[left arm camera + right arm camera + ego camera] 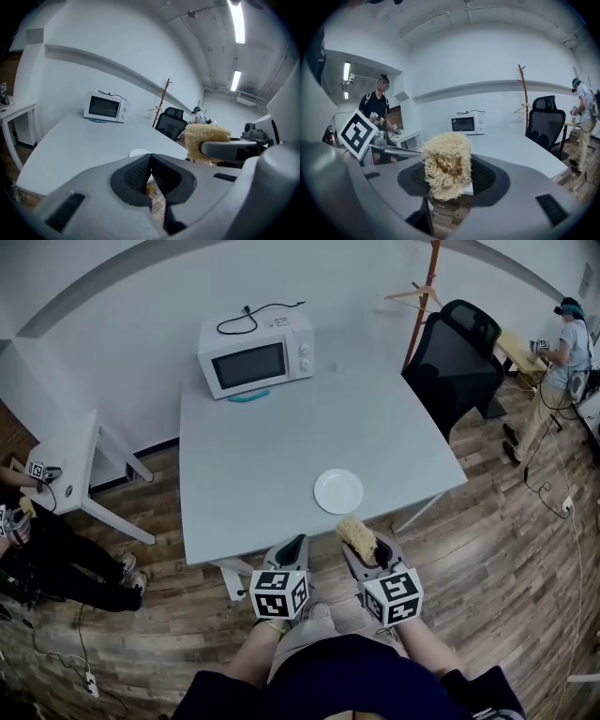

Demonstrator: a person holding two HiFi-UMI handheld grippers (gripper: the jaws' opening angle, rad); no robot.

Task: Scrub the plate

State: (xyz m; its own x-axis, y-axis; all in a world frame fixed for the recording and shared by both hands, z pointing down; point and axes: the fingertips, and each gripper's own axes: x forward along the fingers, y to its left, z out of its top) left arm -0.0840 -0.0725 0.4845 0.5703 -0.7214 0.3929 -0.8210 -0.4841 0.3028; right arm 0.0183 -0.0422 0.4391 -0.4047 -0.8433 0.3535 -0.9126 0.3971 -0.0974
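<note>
A white round plate (338, 490) lies near the front right corner of the grey table (272, 456); the left gripper view shows the plate (139, 153) just past the jaws. My right gripper (359, 543) is shut on a tan fibrous scrubber (356, 535), which fills the middle of the right gripper view as a scrubber (446, 164). The scrubber hangs in front of the table's near edge, short of the plate. My left gripper (296, 545) is shut with nothing in it, beside the right one; its pads (140, 173) meet.
A white microwave (255, 354) stands at the table's far side with a teal item (248, 396) before it. A black office chair (455, 357) and a wooden coat stand (422, 296) are at the right. A person (562, 352) works far right; a small white table (70, 460) stands at the left.
</note>
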